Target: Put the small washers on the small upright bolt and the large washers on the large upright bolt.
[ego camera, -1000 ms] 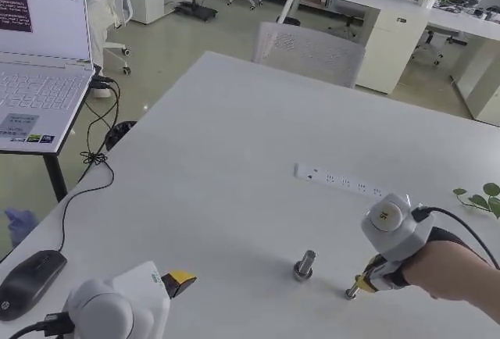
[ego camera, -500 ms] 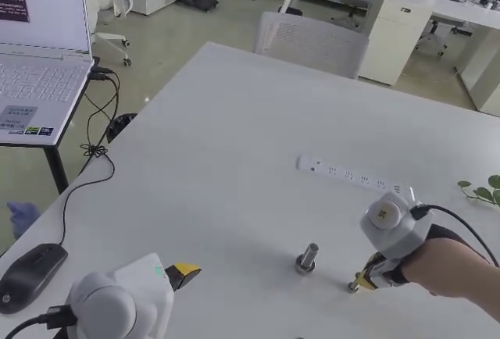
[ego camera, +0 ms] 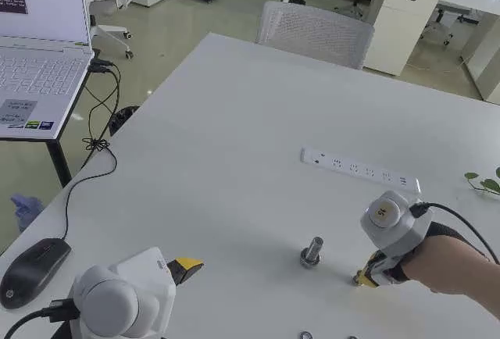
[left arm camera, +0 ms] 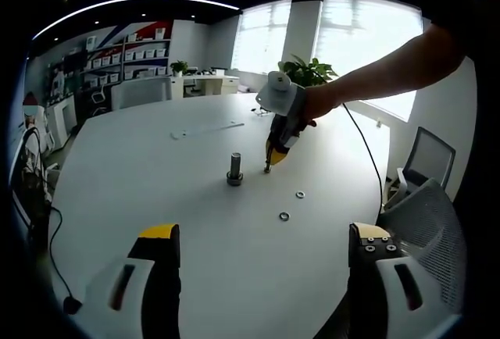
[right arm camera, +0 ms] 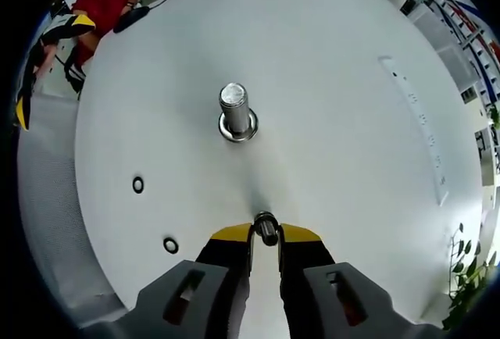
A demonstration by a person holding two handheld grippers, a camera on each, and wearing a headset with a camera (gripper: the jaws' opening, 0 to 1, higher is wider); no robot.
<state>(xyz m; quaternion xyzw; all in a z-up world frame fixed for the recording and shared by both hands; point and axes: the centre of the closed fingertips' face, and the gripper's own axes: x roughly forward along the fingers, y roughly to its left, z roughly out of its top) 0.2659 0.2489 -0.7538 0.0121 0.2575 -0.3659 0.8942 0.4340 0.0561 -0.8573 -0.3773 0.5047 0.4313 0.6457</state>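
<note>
The right gripper (right arm camera: 266, 235) is closed on one small steel bolt (right arm camera: 267, 224), near one large steel bolt (right arm camera: 237, 112). The left gripper (left arm camera: 263, 233) is held wide open, empty. Two silver washers (right arm camera: 137, 184) are seen beside the large bolt.

Large bolt (ego camera: 311, 251) stands on table (ego camera: 234, 144), left of small bolt (right arm camera: 266, 227).

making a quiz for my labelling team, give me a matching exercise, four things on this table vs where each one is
Things:
1 large upright bolt
2 small upright bolt
3 power strip
4 computer mouse

Places:
a between the right gripper's jaw tips
b near the left edge of the table
c standing alone, nothing gripping it
d lying flat beyond both bolts

Pairs: 1-c, 2-a, 3-d, 4-b
</note>
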